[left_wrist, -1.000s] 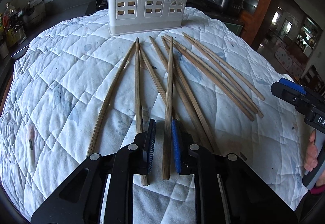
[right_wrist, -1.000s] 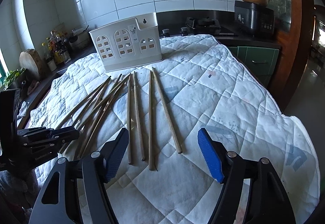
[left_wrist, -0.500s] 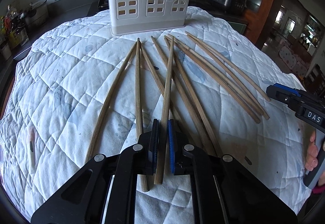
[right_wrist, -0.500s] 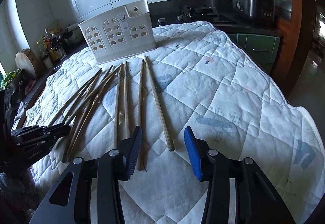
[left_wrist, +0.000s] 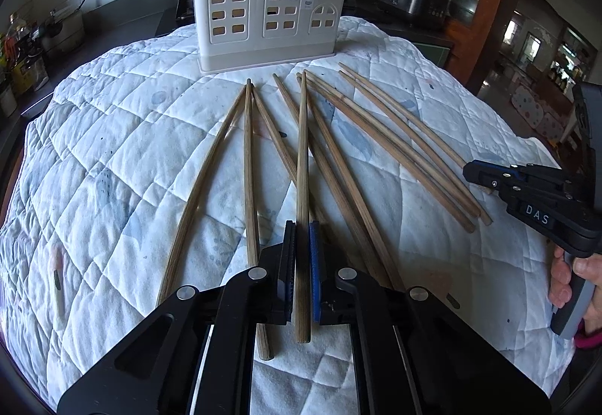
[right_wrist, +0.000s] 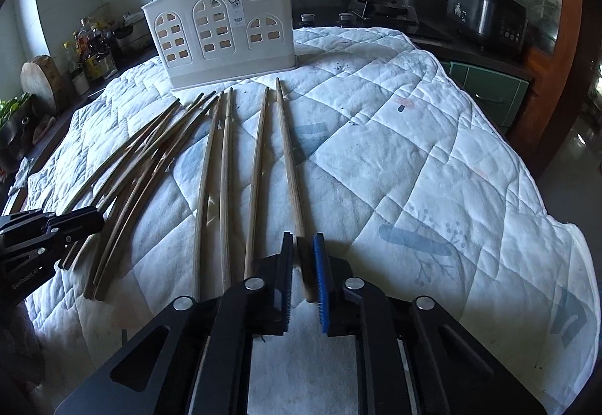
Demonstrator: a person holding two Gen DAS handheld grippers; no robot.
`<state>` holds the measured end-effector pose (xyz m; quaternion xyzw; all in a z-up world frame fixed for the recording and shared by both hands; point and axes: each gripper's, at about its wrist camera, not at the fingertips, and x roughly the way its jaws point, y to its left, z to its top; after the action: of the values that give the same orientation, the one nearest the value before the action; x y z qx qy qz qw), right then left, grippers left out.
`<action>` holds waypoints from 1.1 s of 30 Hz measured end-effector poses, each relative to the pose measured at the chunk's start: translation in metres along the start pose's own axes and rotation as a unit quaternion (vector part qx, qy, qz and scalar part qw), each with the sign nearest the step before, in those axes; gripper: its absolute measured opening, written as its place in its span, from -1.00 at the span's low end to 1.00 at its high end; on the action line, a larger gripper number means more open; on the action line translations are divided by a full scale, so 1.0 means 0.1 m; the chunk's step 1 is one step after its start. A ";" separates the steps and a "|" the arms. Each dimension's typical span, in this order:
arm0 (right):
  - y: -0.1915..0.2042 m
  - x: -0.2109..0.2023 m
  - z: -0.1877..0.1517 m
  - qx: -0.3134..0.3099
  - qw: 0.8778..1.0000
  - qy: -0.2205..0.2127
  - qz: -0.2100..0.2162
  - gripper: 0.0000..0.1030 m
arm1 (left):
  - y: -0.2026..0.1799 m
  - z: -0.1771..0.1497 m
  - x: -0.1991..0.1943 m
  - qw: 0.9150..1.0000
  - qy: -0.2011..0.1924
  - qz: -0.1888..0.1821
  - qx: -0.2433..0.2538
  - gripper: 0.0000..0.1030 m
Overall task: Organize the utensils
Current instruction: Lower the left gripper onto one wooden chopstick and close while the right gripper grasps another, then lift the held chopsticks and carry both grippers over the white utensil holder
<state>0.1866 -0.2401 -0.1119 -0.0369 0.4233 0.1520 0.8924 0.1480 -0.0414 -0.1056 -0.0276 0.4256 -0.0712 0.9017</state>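
Several long wooden chopsticks lie fanned on a white quilted cloth (left_wrist: 113,159) in front of a white perforated utensil holder (left_wrist: 263,12), which also shows in the right wrist view (right_wrist: 225,38). My left gripper (left_wrist: 302,238) is shut on one chopstick (left_wrist: 302,151) near its thick end. My right gripper (right_wrist: 303,249) is shut on the rightmost chopstick (right_wrist: 288,151) near its thick end. The right gripper shows at the right edge of the left wrist view (left_wrist: 526,196); the left gripper shows at the left edge of the right wrist view (right_wrist: 45,227).
A dark counter behind the cloth carries a rice cooker (right_wrist: 485,20), a stove (right_wrist: 380,14) and bottles (right_wrist: 90,50). A wooden cabinet (left_wrist: 474,1) stands at the right. The cloth drops off at its right edge (right_wrist: 579,264).
Both grippers have closed: the left onto its chopstick, the right moved left and forward and closed onto the rightmost chopstick. The holder looks nearer in both views.
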 end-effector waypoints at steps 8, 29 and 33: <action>0.07 -0.24 0.04 -0.012 1.000 -0.027 -0.007 -0.87 | 0.03 0.02 -0.11 1.000 -0.013 -0.006 -0.005 -0.89; 0.26 -1.23 1.02 -0.080 0.988 -0.131 0.034 -0.87 | 0.21 0.57 -0.90 0.994 -0.110 -0.028 -0.004 -0.89; 0.25 -1.27 1.36 -0.097 0.987 -0.118 0.045 -0.87 | 0.23 0.79 -0.96 0.993 -0.116 -0.027 0.008 -0.89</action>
<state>0.2044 -0.2206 0.0744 -0.0858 0.2994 0.2353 0.9207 0.1507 -0.0053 0.0154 -0.0396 0.3166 -0.0953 0.9429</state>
